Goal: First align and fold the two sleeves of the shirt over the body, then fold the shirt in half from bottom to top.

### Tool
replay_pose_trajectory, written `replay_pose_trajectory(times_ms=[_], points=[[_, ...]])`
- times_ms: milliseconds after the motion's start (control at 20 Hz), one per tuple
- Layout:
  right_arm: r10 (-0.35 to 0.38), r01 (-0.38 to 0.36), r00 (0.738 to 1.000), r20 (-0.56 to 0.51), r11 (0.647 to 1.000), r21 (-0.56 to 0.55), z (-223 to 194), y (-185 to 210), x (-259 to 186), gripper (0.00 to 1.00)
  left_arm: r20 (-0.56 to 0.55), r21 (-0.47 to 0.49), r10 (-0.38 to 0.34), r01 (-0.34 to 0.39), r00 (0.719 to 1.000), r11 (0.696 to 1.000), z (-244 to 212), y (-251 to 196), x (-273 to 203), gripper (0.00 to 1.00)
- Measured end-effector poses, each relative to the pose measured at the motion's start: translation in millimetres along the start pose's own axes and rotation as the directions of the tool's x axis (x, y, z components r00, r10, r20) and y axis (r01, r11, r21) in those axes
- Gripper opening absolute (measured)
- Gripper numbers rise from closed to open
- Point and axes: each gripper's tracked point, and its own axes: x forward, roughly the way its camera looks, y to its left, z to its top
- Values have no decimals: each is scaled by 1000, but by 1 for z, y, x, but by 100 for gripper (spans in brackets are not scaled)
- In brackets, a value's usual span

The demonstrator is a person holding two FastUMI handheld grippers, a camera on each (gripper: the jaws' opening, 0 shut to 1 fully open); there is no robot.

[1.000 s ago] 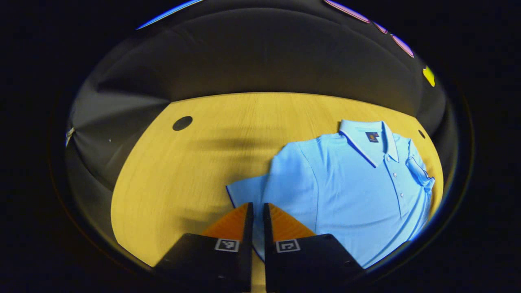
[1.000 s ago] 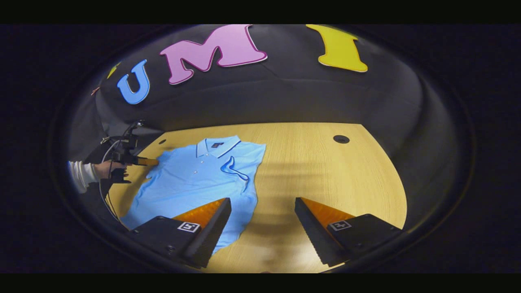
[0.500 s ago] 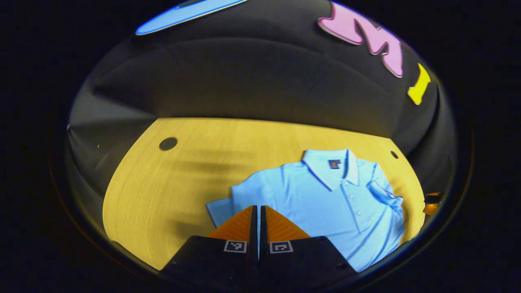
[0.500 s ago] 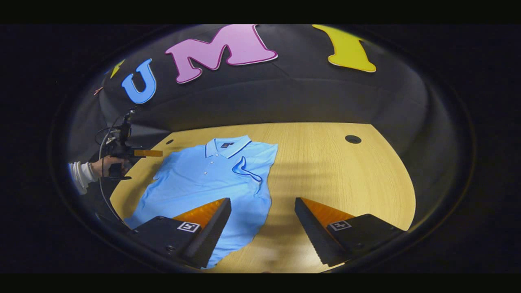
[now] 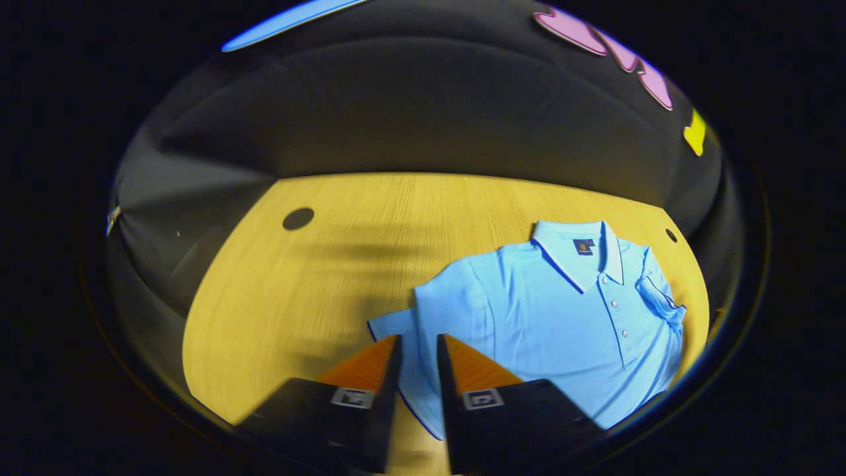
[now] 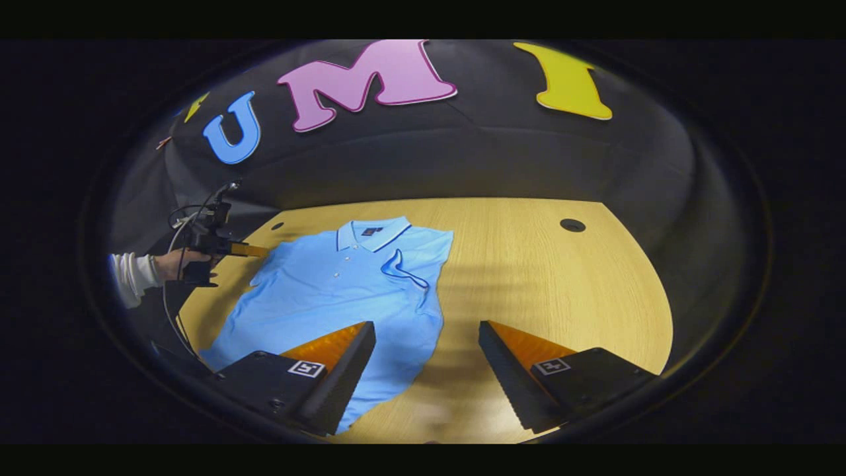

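- A light blue polo shirt (image 6: pixel 330 297) is seen lying face up and flat on the wooden table (image 6: pixel 562 297), buttons and placket showing.
- Its long axis is seen to run from the hem, nearest the cameras, to the collar (image 6: pixel 373 233), which points toward the black booth wall at the far side of the table.
- In the right gripper view the shirt is placed on the left part of the table; in the left gripper view it is placed on the right part (image 5: pixel 562 317).
- One sleeve (image 6: pixel 402 270) is found already folded in over the chest, lying as a crumpled flap beside the placket.
- The other sleeve (image 5: pixel 396 330) is seen spread outward on the table, its dark-trimmed edge lying beyond the body of the shirt.
- The left gripper (image 5: pixel 418 344) is seen with a narrow gap between its fingers, and the spread sleeve shows in that gap; whether the fabric is pinched or merely lies below cannot be told.
- That gripper is also seen farther off in the right gripper view (image 6: pixel 254 250), held by a hand (image 6: pixel 173 264) in a white sleeve, at the shirt's shoulder edge.
- The right gripper (image 6: pixel 426 334) is seen spread wide and holding nothing, over the shirt's lower side edge and bare table.
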Motion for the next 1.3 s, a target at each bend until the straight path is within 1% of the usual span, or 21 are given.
replay_pose_trajectory(times_ms=[150,200,250,300,350,450,500,550,600,650,700,750,800,850,950,1000,1050,1100,1150,1250,1300], points=[[-8,8,1000,-1,1000,20,-1,-5,0,98,-52,-33,24,-26,998,999,-15,6,12,83],[-8,8,1000,2,1000,24,1,-7,0,98,-72,-35,39,-41,997,999,-18,8,8,87],[-7,7,1000,5,1000,29,2,-7,0,98,-54,-32,26,-28,998,999,-16,5,14,99],[-7,7,1000,5,999,32,2,-8,0,98,-67,-9,27,-28,997,1000,-19,1,10,100],[-6,6,1000,2,999,35,1,-8,1,98,-63,5,-3,4,998,1000,-17,-6,12,97],[-2,2,1000,0,999,38,0,-7,1,98,-44,20,-34,35,998,999,-15,-20,10,58],[1,-1,1000,3,999,35,1,-6,1,98,-43,24,-38,39,998,999,-15,-24,12,39],[4,-4,1000,7,1000,31,2,-5,1,98,-42,11,-62,62,997,998,-12,-29,12,20],[7,-7,1000,8,1000,27,2,-4,0,98,-38,-23,-90,90,995,996,-9,-38,8,11],[6,-6,1000,7,1000,21,1,-5,-1,98,-14,-52,-122,121,992,991,-1,-47,3,7],[1,-2,1000,8,1000,18,1,-6,-1,98,27,-68,-178,180,984,981,12,-61,-6,11],[0,-1,1000,12,1000,19,2,-7,-2,98,56,-65,-240,243,969,968,20,-79,-16,7],[4,-5,1000,16,1000,24,3,-5,-3,98,68,-42,-300,304,951,952,24,-98,-27,7],[7,-8,1000,21,1000,29,5,-4,-3,98,70,0,-338,338,939,941,25,-114,-37,7],[9,-9,1000,20,999,31,5,-2,-1,98,35,96,-337,332,941,938,16,-126,-35,8],[8,-8,1000,18,1000,29,4,-2,-1,98,6,133,-347,343,938,930,7,-135,-34,12],[11,-12,1000,16,1000,26,3,0,-1,98,-45,152,-377,380,925,913,-7,-148,-36,18],[14,-14,1000,13,1000,21,2,3,-1,98,-78,168,-393,401,916,901,-18,-158,-39,38],[17,-17,1000,9,1000,15,0,4,-1,98,-84,194,-389,398,918,897,-21,-158,-40,58],[22,-22,1000,-5,1000,15,-5,8,-3,98,-77,213,-367,375,927,902,-21,-156,-45,97],[28,-27,1000,-15,999,27,-8,11,-4,98,-75,203,-357,364,931,909,-21,-151,-53,98]])
